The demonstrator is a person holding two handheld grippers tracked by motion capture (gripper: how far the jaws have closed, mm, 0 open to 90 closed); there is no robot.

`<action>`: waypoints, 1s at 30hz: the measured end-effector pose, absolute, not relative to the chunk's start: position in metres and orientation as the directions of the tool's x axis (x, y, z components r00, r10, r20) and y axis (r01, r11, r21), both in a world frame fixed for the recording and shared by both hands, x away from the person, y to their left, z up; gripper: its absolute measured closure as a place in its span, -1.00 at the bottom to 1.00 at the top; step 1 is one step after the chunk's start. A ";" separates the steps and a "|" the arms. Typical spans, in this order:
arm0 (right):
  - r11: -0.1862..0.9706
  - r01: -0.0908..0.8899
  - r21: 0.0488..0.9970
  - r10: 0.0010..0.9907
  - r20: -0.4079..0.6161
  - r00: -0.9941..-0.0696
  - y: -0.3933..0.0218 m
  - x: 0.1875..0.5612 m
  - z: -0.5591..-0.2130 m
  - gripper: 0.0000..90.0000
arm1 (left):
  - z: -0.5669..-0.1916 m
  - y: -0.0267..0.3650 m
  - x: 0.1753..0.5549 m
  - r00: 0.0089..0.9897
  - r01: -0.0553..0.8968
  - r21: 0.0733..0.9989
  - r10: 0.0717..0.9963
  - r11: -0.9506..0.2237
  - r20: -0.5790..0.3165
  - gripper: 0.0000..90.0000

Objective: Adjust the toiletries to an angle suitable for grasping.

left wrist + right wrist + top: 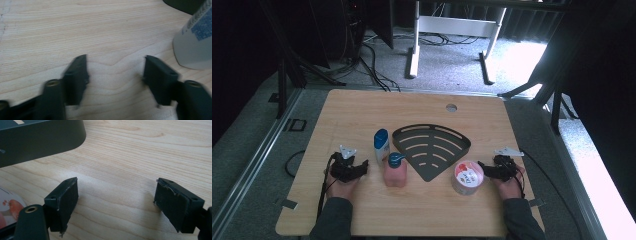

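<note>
On the wooden table [362, 110], a black fan-shaped slotted rack [432, 146] lies flat in the middle. Left of it stands a white bottle with a blue cap [381, 140]. A pink bottle with a blue cap [395, 172] stands in front of that one. A round tub with a pink-and-red lid [467, 177] sits near the rack's right front. My left gripper [363, 166] rests left of the pink bottle, open and holding nothing [115, 60]. The white bottle [193, 45] is to its right. My right gripper [482, 167] sits just right of the tub, open over bare wood [117, 182].
In the right gripper view the rack's edge [37, 137] is at the upper left and the tub's lid [10, 210] at the lower left. A round cable hole [451, 107] lies near the table's far edge. Cables and desk legs are on the floor beyond.
</note>
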State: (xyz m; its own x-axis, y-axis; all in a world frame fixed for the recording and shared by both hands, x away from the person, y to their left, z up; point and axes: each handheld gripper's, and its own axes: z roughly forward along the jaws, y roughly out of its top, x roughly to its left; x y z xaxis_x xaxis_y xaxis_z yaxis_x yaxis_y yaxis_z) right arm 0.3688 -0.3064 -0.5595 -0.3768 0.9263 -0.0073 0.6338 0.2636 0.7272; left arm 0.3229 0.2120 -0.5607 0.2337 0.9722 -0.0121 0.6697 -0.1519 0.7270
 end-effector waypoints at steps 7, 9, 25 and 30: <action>0.264 0.634 0.727 0.926 -0.007 -0.378 -0.306 0.369 -0.559 -0.58 | -0.557 0.218 0.321 0.237 0.682 0.720 0.970 -0.126 -0.054 0.49; 0.264 0.633 0.727 0.926 -0.007 -0.378 -0.306 0.369 -0.559 -0.58 | -0.554 0.219 0.319 0.256 0.674 0.728 0.964 -0.128 -0.068 0.70; 0.269 0.631 0.727 0.922 -0.006 -0.386 -0.306 0.369 -0.559 -0.58 | -0.537 0.214 0.303 0.383 0.623 0.775 0.906 -0.108 -0.182 1.00; 0.269 0.632 0.727 0.922 -0.005 -0.387 -0.306 0.369 -0.559 -0.58 | -0.529 0.204 0.294 0.431 0.591 0.791 0.890 -0.156 -0.146 1.00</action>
State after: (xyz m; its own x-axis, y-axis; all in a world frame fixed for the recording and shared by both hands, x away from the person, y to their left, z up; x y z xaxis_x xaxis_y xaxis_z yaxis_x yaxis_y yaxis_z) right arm 0.3686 -0.3058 -0.5594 -0.3874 0.9219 -0.0048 0.6317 0.2692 0.7270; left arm 0.2942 0.2044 -0.5294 0.4312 0.8904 -0.1462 0.5912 -0.1564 0.7912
